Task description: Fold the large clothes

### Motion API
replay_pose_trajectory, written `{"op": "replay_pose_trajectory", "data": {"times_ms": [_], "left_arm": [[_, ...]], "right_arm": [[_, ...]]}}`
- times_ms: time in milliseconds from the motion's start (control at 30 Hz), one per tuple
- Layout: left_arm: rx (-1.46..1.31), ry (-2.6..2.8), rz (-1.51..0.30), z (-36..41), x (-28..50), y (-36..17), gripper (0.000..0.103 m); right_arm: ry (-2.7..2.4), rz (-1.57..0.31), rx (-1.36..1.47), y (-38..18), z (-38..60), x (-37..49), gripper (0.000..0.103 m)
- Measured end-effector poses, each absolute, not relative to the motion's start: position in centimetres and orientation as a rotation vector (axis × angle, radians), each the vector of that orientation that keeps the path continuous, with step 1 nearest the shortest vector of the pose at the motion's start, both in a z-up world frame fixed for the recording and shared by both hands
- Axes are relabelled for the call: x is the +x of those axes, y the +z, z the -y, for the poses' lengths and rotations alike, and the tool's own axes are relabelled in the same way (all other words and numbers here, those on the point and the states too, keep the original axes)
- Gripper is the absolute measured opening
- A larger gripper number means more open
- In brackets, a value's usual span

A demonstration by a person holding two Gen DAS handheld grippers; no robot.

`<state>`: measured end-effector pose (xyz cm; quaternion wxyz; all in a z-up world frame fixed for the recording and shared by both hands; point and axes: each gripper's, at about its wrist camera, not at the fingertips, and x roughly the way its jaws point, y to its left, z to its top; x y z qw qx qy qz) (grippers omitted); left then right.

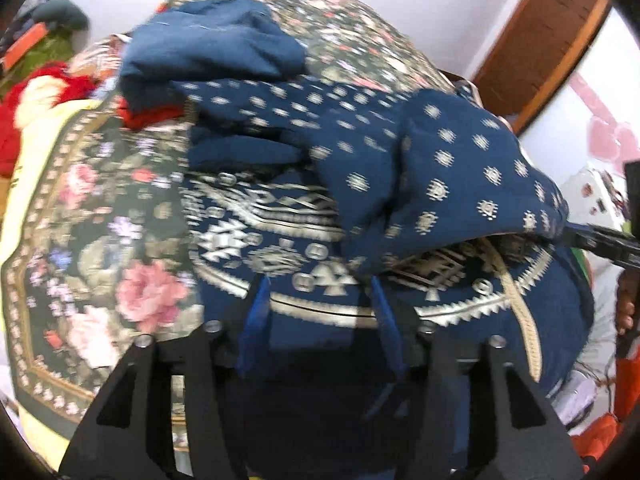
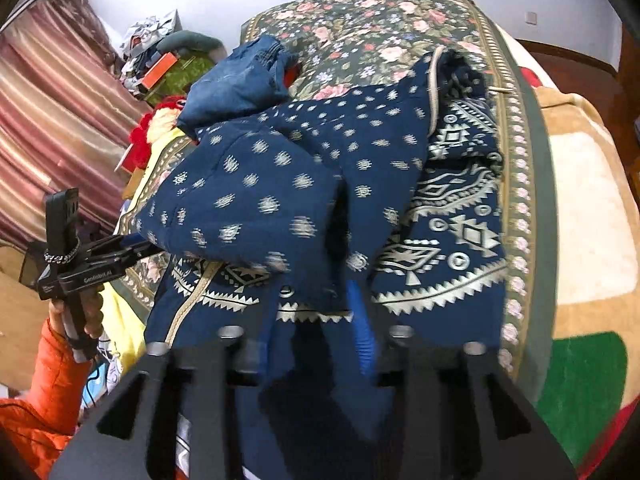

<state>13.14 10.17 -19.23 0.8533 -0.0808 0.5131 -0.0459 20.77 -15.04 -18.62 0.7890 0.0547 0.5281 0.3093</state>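
- Two grippers are engaged on one navy printed garment [image 1: 460,168], which lies bunched across a floral bedspread [image 1: 100,248] with its patterned border nearest the cameras.
- Left gripper [image 1: 320,300]: its blue fingers [image 1: 256,312] stand apart with the garment's border between and over them; whether they pinch it cannot be told from either view.
- Right gripper [image 2: 320,312]: cloth drapes over the fingers and hides most of them, one blue finger [image 2: 362,336] showing; the jaws look narrow around a fold of fabric, so a hold on the garment is likely but not certain.
- Step in hand, by judgement: carrying or spreading the near edge before a fold.
- To do it well: keep both holds on the same edge, level with each other, draw the cloth taut so the humped upper layer flattens, then lay it down with the border straight (creases set now will carry into every later fold).
- Risk: the folded blue denim piece [image 2: 236,80] touches the garment's far end and may be dragged.
- Containers: none is clearly visible; the clutter beside the curtain [image 2: 52,92] is too blurred to identify.
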Motion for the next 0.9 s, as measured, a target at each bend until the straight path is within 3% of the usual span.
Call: {"op": "replay_pose_trajectory", "data": {"times_ms": [200, 333, 467, 900], "left_arm": [[-0.231, 0.037, -1.043, -13.8, 14.1, -18.2, 0.055], [-0.300, 0.091, -1.013, -16.0, 15.6, -17.7, 0.058], [-0.299, 0.118, -1.000, -17.0, 17.4, -17.6, 0.062], [-0.353, 0.125, -1.102, -20.8, 25.2, -23.5, 0.064]], "right_arm": [[0.592, -1.076, 0.126, -17.2, 17.1, 21.2, 0.049], [0.523, -1.051, 0.179, -16.7, 18.9, 22.9, 0.062], [0.456, -1.041, 0.237, -16.7, 20.2, 25.3, 0.068], [0.330, -1.181, 0.333, -22.0, 22.1, 33.9, 0.070]]}}
